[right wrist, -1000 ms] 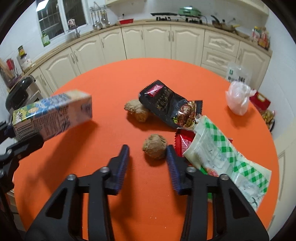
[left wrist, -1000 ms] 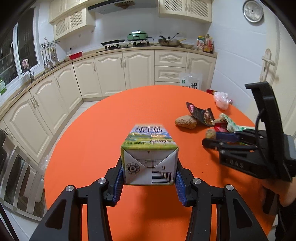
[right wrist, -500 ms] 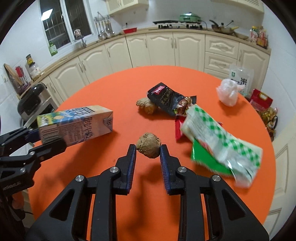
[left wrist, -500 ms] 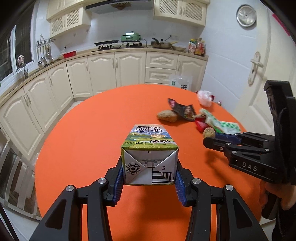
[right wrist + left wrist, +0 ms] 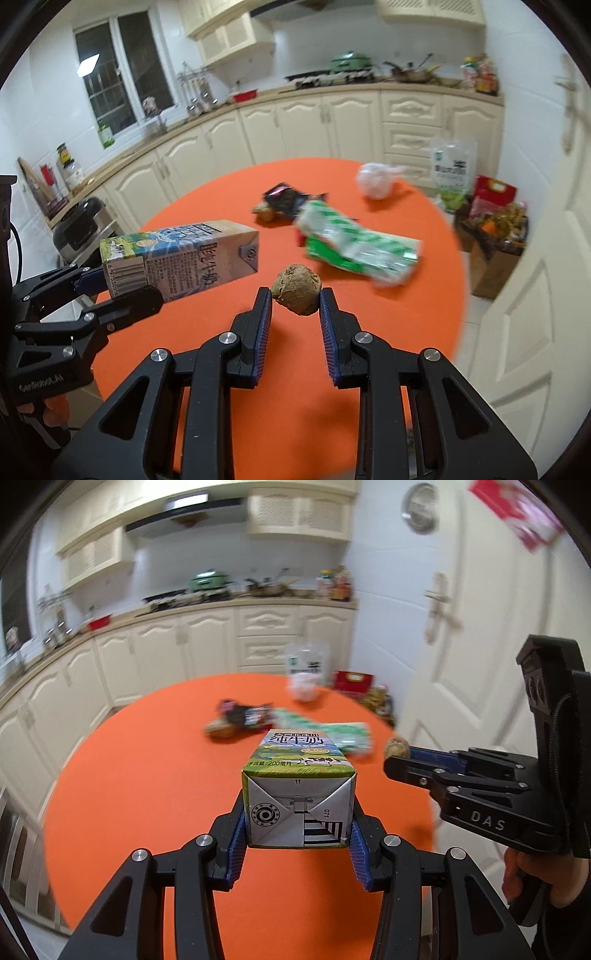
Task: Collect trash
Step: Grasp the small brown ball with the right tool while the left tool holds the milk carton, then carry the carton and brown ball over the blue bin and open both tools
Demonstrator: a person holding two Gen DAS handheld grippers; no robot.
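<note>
Both grippers have lifted: left jaws clamp the milk carton [image 5: 299, 797], right jaws the brown lump [image 5: 296, 294].

A small green-and-blue cardboard milk carton [image 5: 299, 794] sits lengthwise between blue pads, lifted above the table. A rough brown lump [image 5: 296, 294] is likewise pinched and raised. A green-checked plastic wrapper [image 5: 354, 247] and a black snack bag [image 5: 286, 199] lie on the orange tabletop.

Black claws [image 5: 298, 840] with blue ribbed pads, silver screws, seemingly dark sleeve.

Right tongs [image 5: 296, 301] closed on the brown lump [image 5: 296, 294] and lifted it off the orange table [image 5: 207, 206]
</note>
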